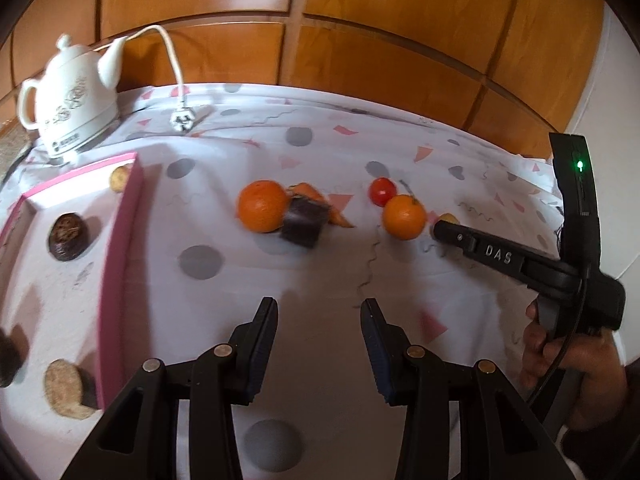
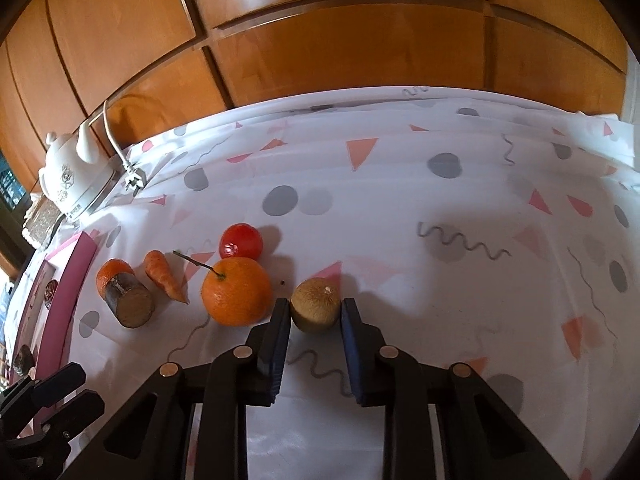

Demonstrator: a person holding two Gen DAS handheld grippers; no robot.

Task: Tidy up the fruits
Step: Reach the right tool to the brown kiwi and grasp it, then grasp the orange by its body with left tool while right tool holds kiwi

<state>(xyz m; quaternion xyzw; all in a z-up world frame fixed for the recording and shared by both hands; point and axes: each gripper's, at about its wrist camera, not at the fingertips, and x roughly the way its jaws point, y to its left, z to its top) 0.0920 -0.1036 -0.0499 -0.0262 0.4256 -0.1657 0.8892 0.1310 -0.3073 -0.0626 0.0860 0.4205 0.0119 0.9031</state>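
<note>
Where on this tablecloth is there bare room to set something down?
Bare cloth lies right of the kiwi toward the table's far edge, and in front of the left gripper. The row from cut orange to stemmed orange is crowded.

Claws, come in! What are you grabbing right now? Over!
Right claw shut on the kiwi. Left claw open, empty, over bare cloth. Orange touching the right claw's left finger; pink box waiting far left.

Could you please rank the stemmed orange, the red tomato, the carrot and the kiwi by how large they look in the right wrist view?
1. Stemmed orange, clearly largest.
2. Kiwi, though it lies nearest the camera.
3. Carrot and red tomato look alike; too close to rank.
</note>
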